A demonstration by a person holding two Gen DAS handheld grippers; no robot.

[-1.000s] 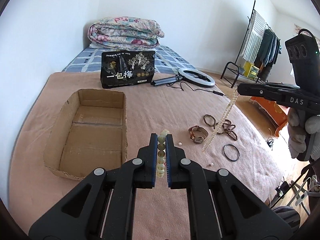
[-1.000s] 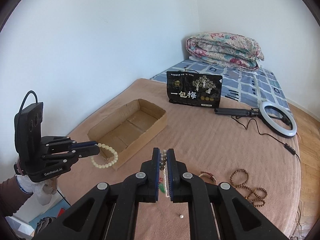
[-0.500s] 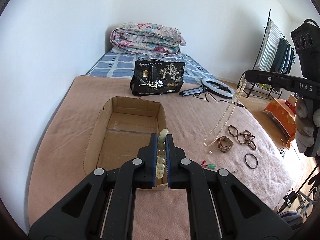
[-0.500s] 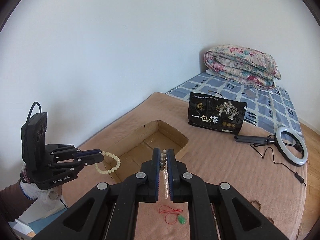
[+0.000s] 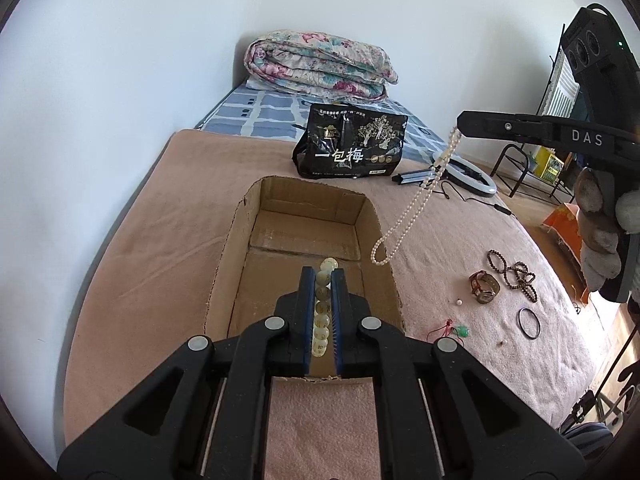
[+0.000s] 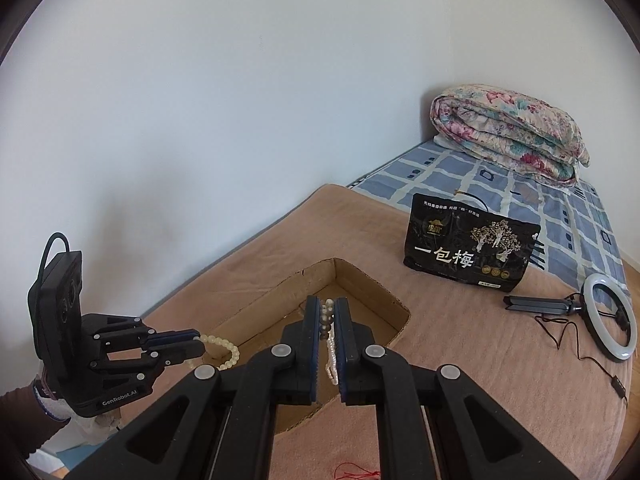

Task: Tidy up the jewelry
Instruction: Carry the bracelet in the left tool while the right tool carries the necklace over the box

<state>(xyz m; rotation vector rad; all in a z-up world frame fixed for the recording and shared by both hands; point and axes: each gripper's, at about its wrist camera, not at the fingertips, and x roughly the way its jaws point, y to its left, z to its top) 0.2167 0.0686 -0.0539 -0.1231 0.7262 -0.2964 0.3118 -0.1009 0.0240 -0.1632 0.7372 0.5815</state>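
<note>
Left tool [image 5: 323, 280] clenched on pale green bead bracelet [image 5: 322, 312], held above near end of open brown cardboard box [image 5: 228, 256], which looks empty. Right tool [image 6: 327, 312] grasps long white pearl necklace [image 5: 412, 208], dangling by box's right wall. Nothing deposited yet. Brown-strap watch [image 5: 484, 286], dark wooden bead bracelets [image 5: 514, 274], black ring bangle [image 5: 529, 322], green pendant on red cord [image 5: 460, 330] remain on pink bed blanket [image 5: 160, 240], right of box

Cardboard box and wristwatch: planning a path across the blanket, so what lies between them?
Left wrist view: only the pearl necklace hanging above bare blanket between cardboard box and wristwatch.
</note>
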